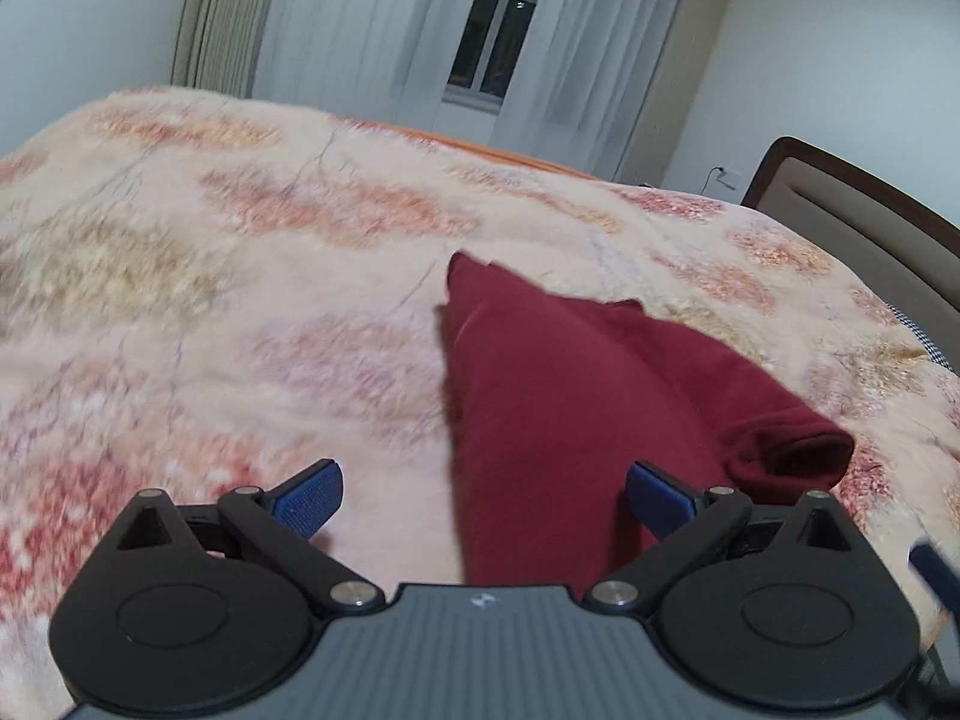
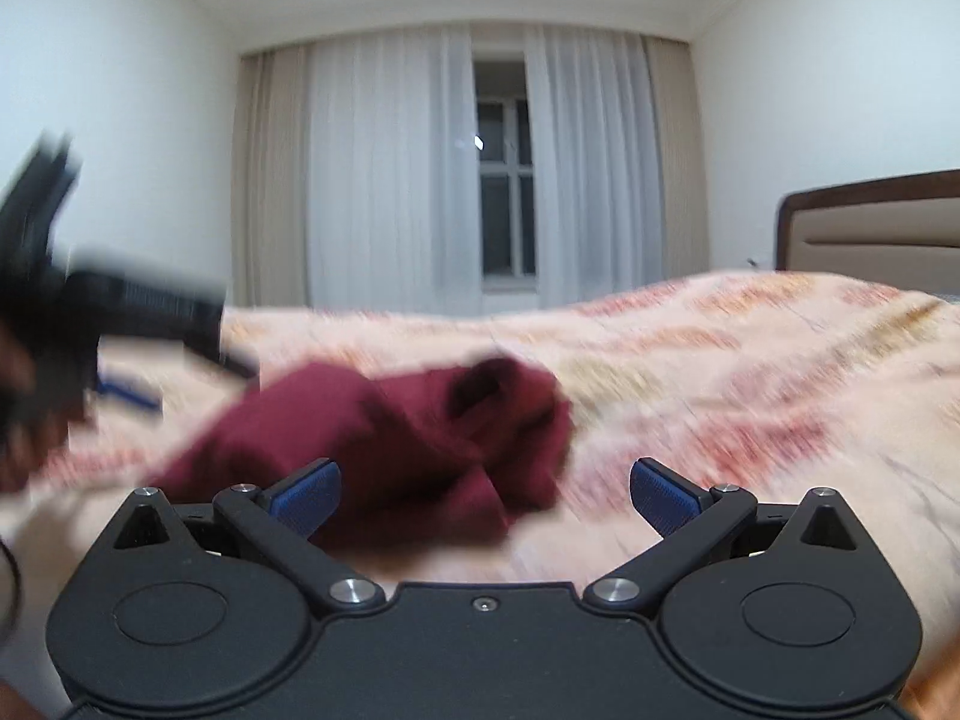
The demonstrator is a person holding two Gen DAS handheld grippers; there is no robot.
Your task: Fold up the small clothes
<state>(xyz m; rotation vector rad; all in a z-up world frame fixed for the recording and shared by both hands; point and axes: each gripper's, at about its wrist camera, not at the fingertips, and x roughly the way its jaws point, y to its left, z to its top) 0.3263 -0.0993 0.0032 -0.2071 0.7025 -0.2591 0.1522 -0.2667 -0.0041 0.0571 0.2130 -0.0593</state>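
Note:
A dark red garment lies partly folded on the floral bed blanket, with a sleeve opening at its right end. My left gripper is open and empty, just above the garment's near edge. In the right wrist view the garment lies bunched in front of my right gripper, which is open and empty. The left gripper shows blurred at the left of that view.
The bed's brown headboard stands at the right. White curtains and a dark window are on the far wall beyond the bed. The blanket stretches wide to the left and far side of the garment.

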